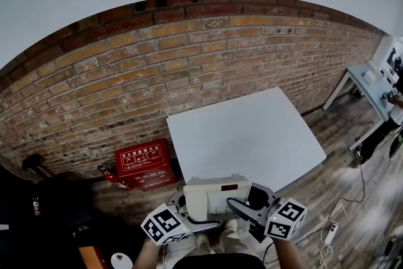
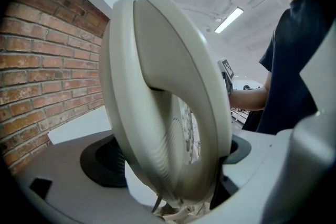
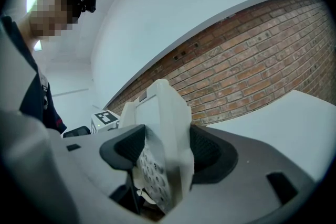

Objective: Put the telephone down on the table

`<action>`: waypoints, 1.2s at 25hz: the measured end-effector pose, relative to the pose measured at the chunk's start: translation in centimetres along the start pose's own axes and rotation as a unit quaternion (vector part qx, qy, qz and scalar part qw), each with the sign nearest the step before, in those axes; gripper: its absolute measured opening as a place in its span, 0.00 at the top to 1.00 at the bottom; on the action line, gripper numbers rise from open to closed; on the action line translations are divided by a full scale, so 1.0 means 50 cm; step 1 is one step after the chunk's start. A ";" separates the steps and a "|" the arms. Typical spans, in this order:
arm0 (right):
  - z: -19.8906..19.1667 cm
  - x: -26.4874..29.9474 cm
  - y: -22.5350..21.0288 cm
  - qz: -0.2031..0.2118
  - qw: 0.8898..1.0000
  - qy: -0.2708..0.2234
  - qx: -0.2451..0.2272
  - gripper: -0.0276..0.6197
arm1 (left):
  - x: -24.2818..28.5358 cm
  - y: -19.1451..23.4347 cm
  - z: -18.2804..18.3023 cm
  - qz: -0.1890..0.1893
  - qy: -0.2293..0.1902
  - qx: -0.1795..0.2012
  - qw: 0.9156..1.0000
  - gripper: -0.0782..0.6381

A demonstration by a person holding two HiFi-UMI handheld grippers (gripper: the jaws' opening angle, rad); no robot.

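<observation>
Both tongs sit closest, low by the person's body: the left gripper is clamped across the handset side of the telephone, and the right gripper is clenched on its keypad end. The telephone hangs between them in the air, short of the white table. Done well, I judge, it travels forward level, lowers until the base lies flat, then both jaws let go together. Its long axis runs side to side, gripper to gripper, display face up.
</observation>
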State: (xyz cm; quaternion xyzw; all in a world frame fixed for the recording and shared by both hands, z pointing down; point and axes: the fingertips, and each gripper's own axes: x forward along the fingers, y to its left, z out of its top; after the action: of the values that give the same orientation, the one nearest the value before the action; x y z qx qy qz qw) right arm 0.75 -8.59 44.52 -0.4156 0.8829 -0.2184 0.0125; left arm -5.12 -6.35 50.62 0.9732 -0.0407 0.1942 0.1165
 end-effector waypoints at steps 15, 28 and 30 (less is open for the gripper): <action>-0.006 0.026 -0.089 0.056 0.998 0.038 0.016 0.56 | 0.065 0.046 -0.007 0.052 0.003 -0.052 0.997 0.19; -0.037 0.067 -0.166 0.092 0.992 0.084 0.031 0.56 | 0.117 0.100 -0.037 0.078 0.002 -0.095 0.992 0.19; -0.045 0.073 -0.177 0.097 0.991 0.088 0.036 0.56 | 0.124 0.108 -0.044 0.079 0.004 -0.099 0.992 0.19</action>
State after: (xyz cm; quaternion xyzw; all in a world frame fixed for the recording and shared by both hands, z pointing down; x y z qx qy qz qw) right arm 4.36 -15.40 50.67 -0.3064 0.9081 -0.2840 -0.0292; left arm -0.88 -11.27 56.14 0.9499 -0.1356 0.2015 0.1968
